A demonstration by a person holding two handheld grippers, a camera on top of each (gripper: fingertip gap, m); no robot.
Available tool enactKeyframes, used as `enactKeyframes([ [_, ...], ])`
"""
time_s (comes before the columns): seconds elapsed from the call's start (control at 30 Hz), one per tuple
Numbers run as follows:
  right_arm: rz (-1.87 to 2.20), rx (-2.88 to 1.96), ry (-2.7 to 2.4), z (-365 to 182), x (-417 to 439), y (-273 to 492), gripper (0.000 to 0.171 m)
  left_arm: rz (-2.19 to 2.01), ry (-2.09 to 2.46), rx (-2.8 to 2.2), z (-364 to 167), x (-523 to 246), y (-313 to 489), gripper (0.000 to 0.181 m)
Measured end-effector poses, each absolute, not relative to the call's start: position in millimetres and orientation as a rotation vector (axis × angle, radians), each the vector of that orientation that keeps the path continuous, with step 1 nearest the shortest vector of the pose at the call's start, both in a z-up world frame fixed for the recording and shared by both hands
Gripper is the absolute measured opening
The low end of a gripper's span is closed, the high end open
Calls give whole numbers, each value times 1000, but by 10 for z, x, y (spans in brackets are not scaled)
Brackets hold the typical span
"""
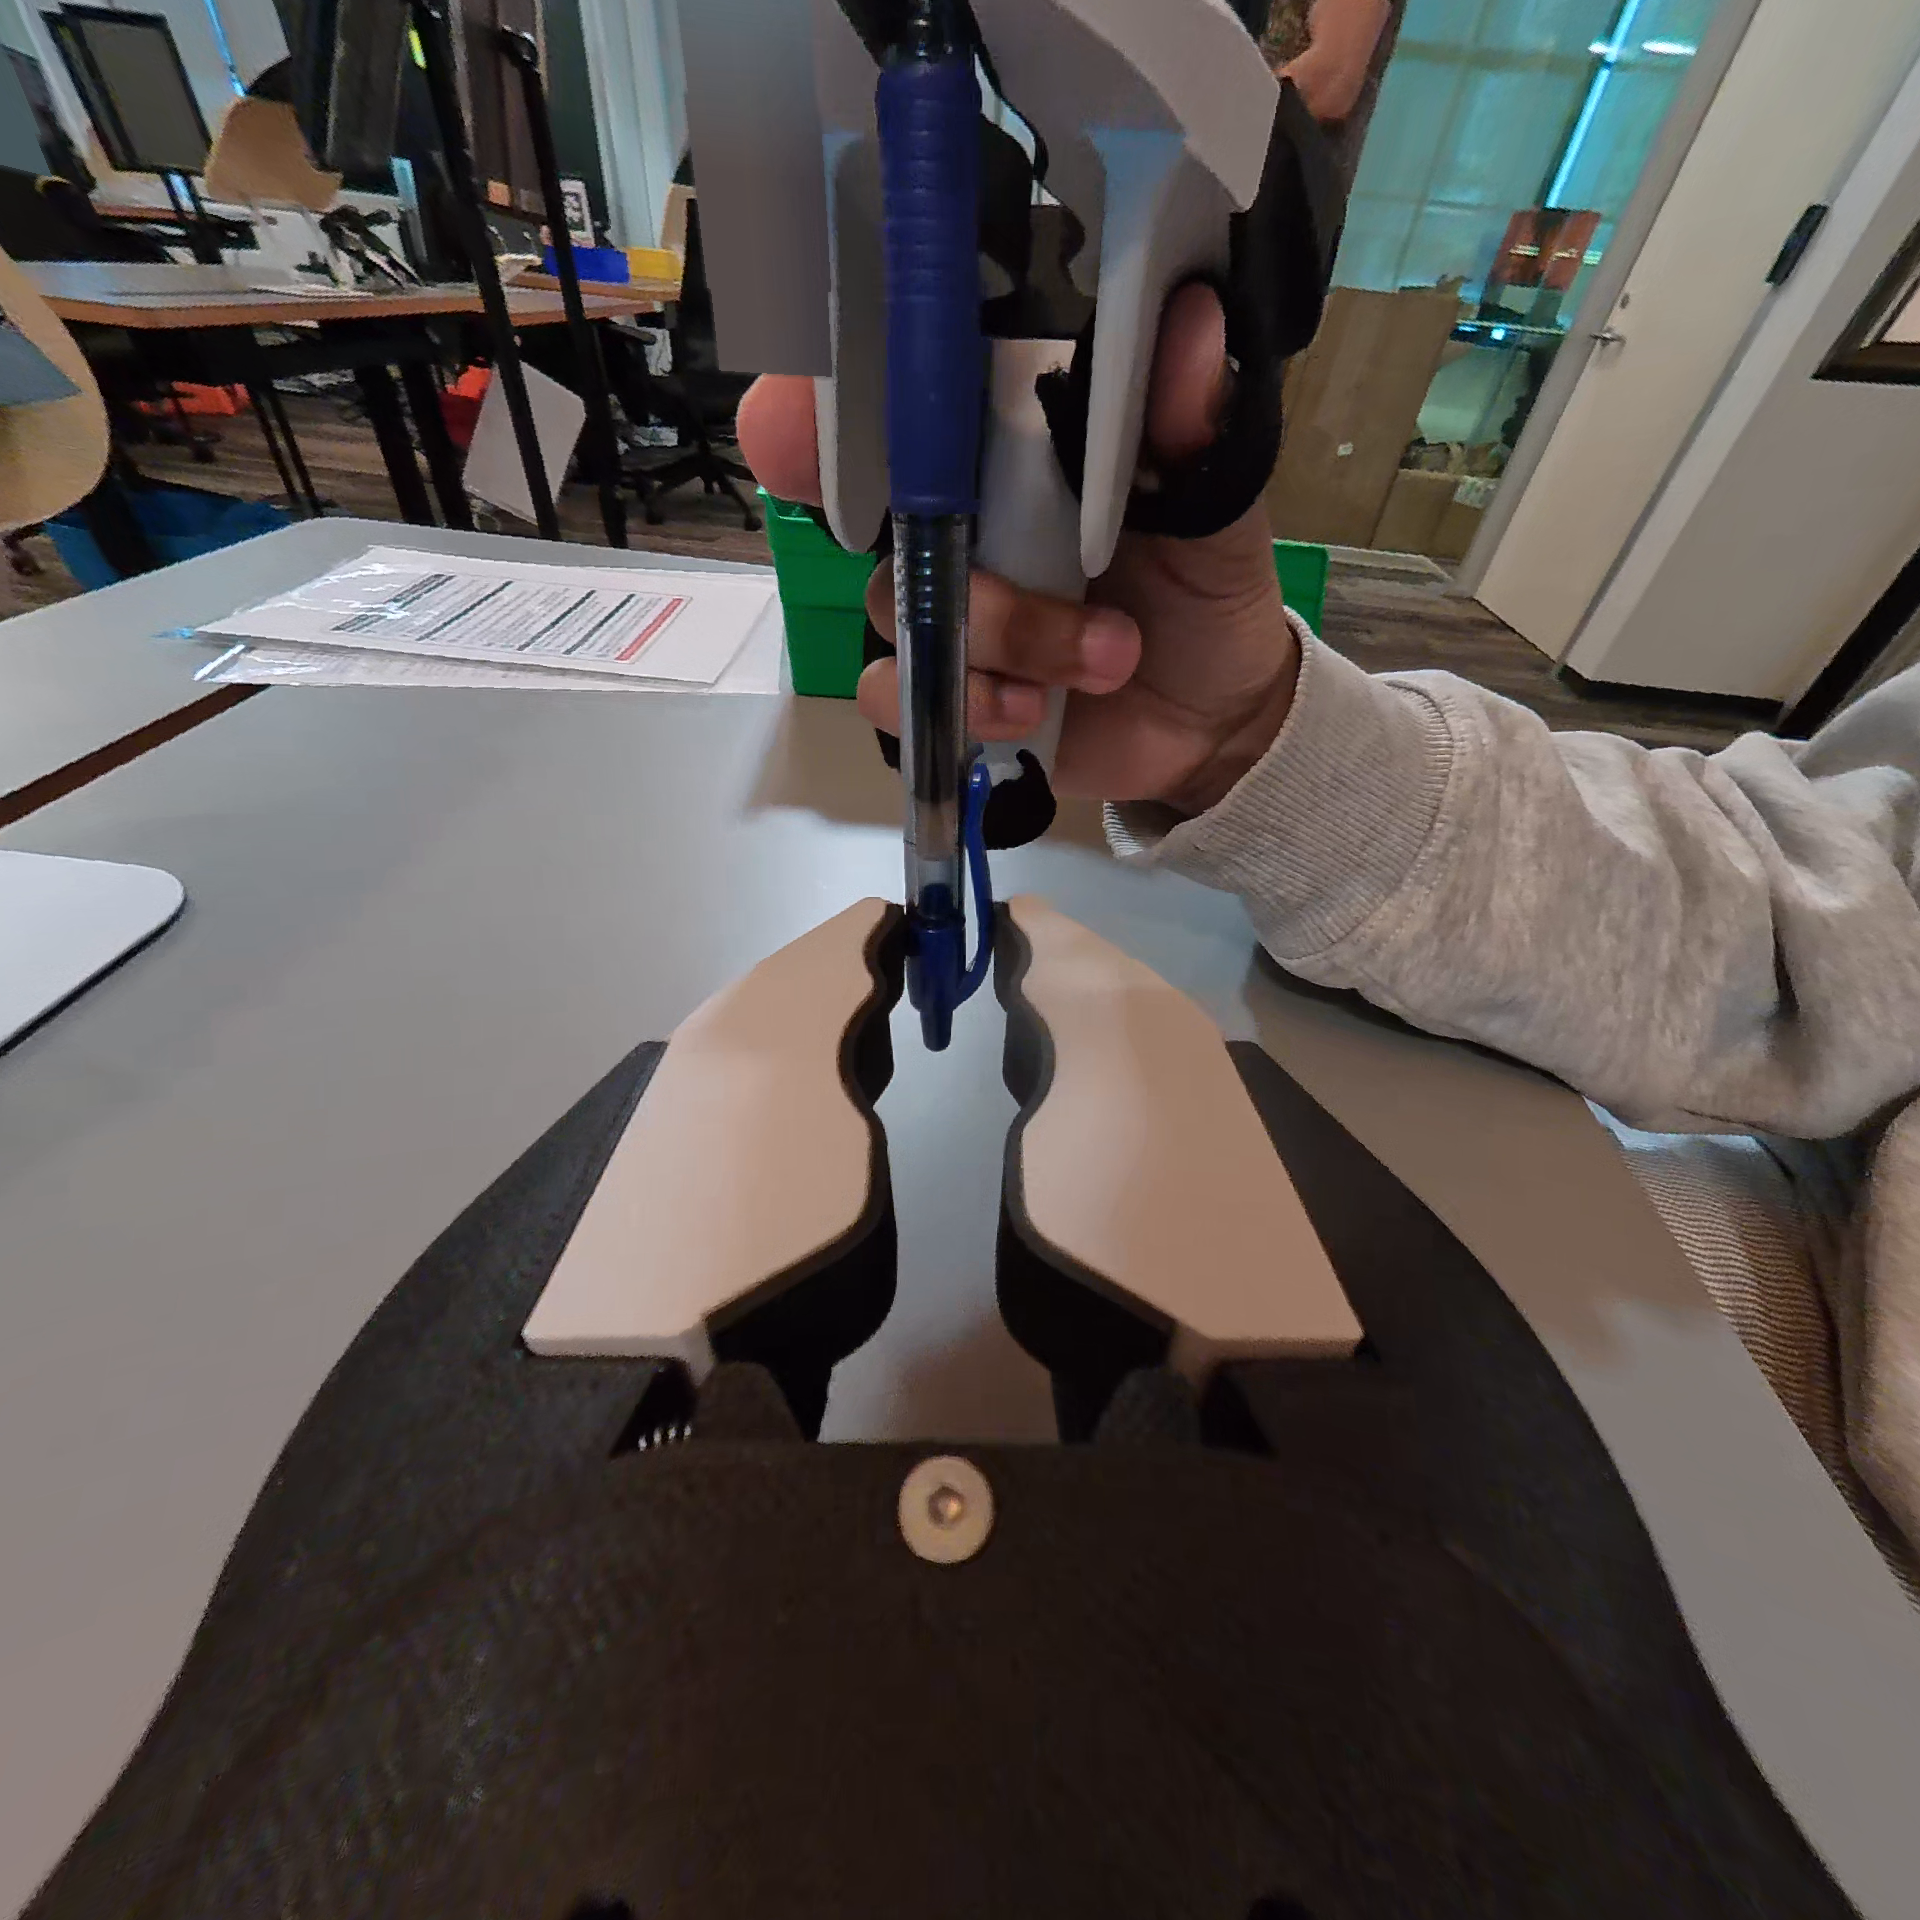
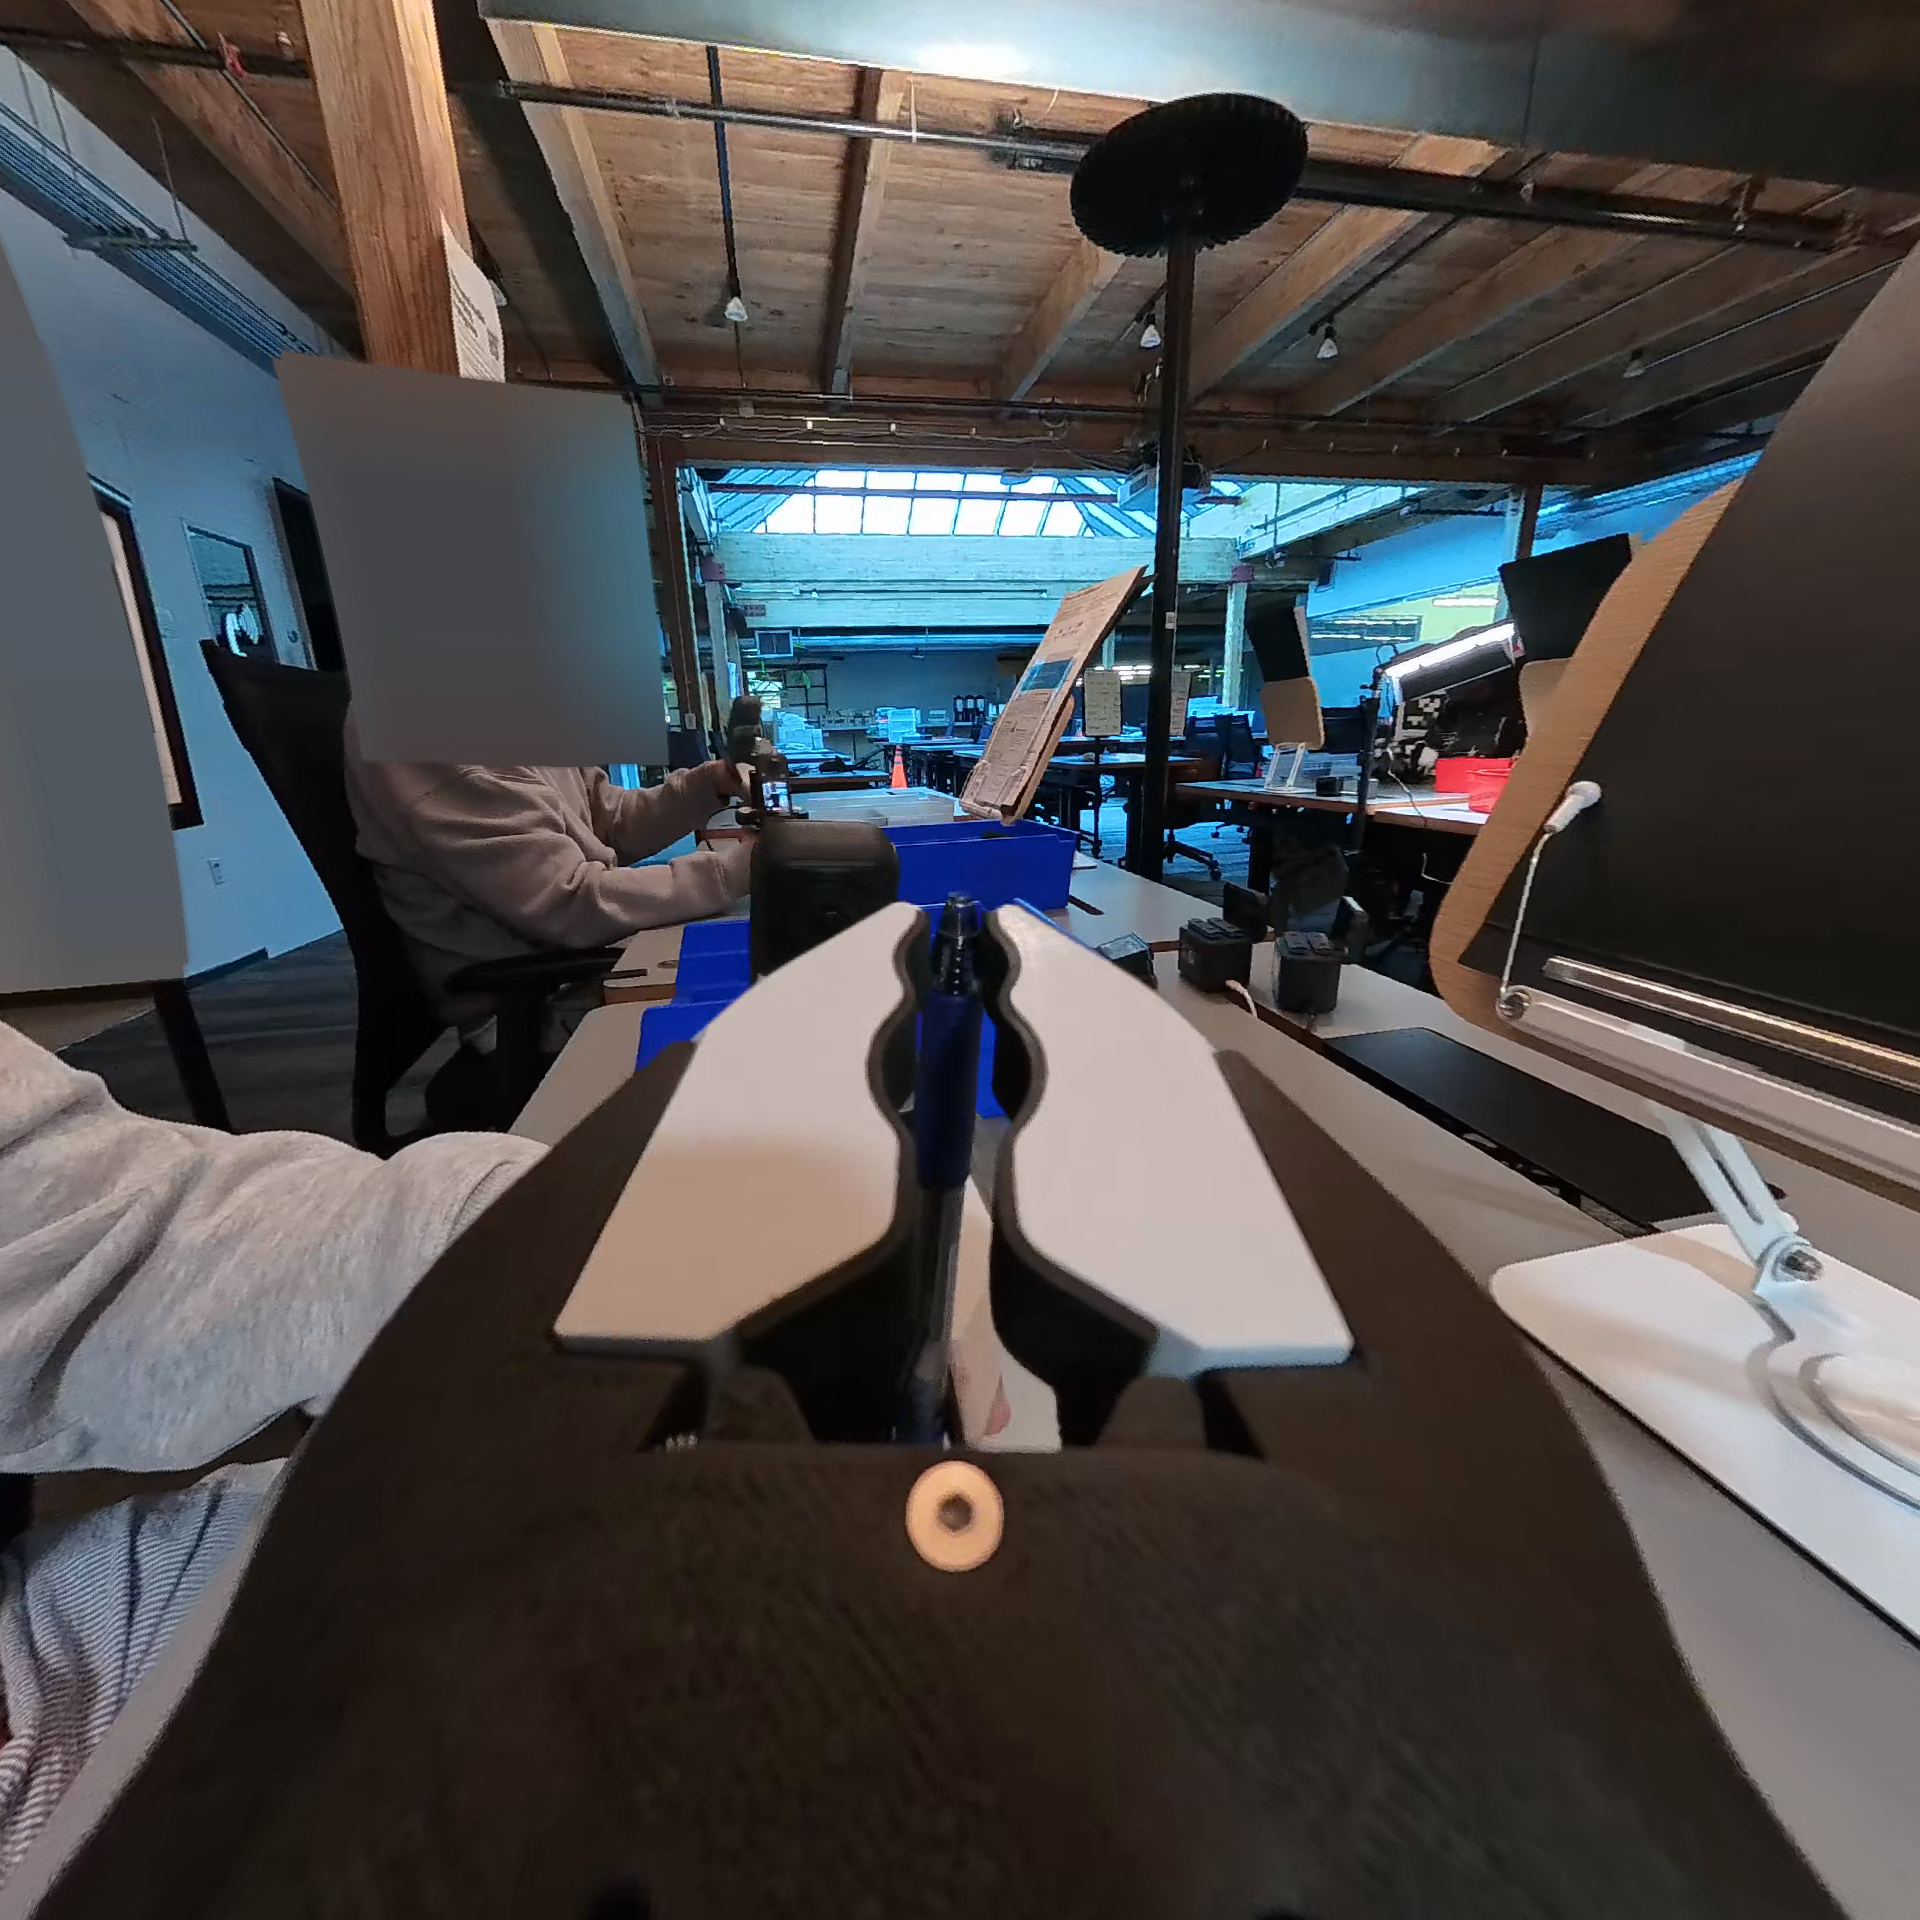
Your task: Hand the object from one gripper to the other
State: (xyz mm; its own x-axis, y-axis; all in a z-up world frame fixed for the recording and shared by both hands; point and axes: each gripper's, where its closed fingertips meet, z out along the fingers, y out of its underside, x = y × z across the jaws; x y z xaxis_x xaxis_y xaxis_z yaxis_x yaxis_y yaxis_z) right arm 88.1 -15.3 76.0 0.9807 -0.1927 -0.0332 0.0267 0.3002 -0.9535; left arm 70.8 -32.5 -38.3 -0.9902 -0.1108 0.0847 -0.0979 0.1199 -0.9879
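Observation:
A blue pen (image 1: 930, 312) with a clear barrel hangs upright over the grey table (image 1: 416, 935). My left gripper (image 1: 948, 925) has its fingertips closed around the pen's clip end. My right gripper (image 2: 956, 925) is shut on the pen's blue rubber grip (image 2: 943, 1091), and the pen lies along the gap between its fingers. In the left wrist view a hand holds the right gripper's white body (image 1: 1029, 499) just above and beyond my left fingertips. Both grippers hold the same pen.
Papers in a clear sleeve (image 1: 499, 623) lie on the far table, with a green bin (image 1: 821, 613) behind. A white stand base (image 2: 1662, 1351) sits to the right, blue bins (image 2: 987, 862) ahead. A grey sleeve (image 1: 1507, 904) rests on the table edge. A person (image 2: 520, 852) sits at the left. Spacing between my two grippers at the tips: around 11 cm.

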Motion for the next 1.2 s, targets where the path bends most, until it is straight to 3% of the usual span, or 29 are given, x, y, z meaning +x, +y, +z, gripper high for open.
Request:
enactKeyframes([
  [0.07, -161, -1256, 165, 761, 906, -169, 9, -2075, 2329, -226, -372, 721, -318, 16],
  [0.17, -168, -1260, 181, 749, 935, -175, 9, -2103, 2294, -248, -329, 743, -316, 33],
  [0.33, -138, -1290, 178, 688, 920, -101, 9, -2189, 2188, -260, -172, 767, -255, 38],
  [0.6, -109, -1363, 166, 511, 887, 147, 9, -2357, 2001, -266, 147, 760, -98, 32],
  [0.97, -96, -1354, 144, 499, 846, 197, 9, -2301, 2023, -252, 134, 753, -109, 11],
  [1.2, -88, -1344, 126, 518, 817, 199, 9, -2284, 2016, -227, 142, 741, -105, 11],
])
